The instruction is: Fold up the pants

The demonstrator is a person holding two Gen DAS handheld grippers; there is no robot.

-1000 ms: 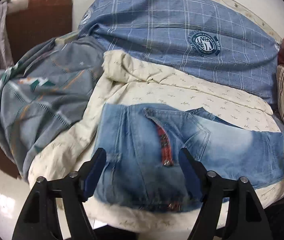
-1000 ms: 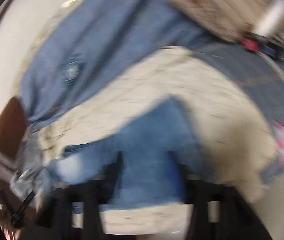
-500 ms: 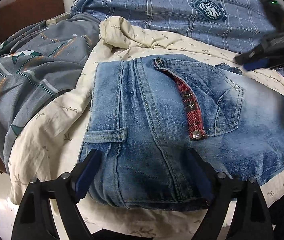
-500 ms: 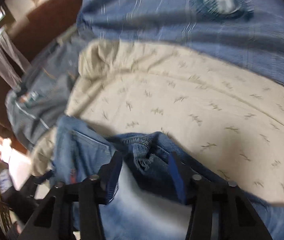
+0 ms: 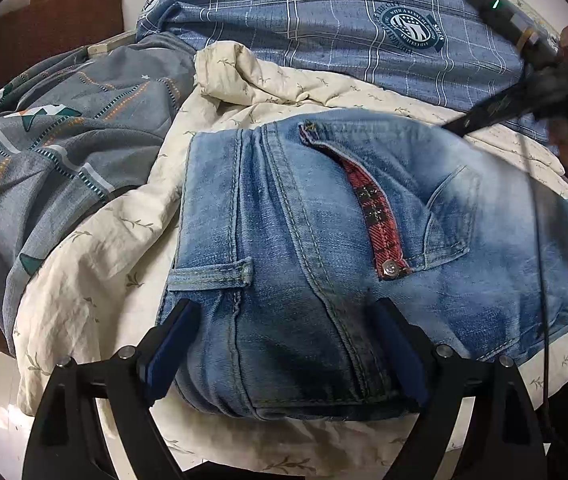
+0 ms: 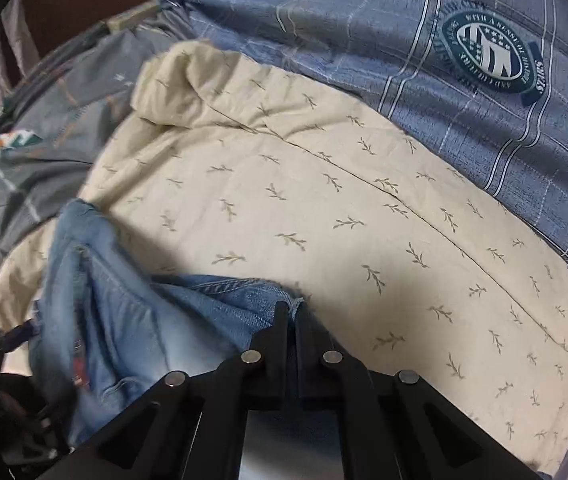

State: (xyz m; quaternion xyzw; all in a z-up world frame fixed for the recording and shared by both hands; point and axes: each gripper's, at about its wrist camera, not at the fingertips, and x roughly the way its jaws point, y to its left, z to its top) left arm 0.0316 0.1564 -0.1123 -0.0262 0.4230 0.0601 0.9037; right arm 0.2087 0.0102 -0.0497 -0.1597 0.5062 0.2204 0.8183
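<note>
On the cream quilt (image 6: 324, 200), the jeans (image 5: 304, 240) are straddled by the spread left gripper (image 5: 284, 348), while their frayed edge (image 6: 284, 300) is pinched by the closed right gripper (image 6: 289, 312).

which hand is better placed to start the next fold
Right: the right gripper is shut on the jeans hem. The left gripper is open astride the waistband, gripping nothing.
</note>
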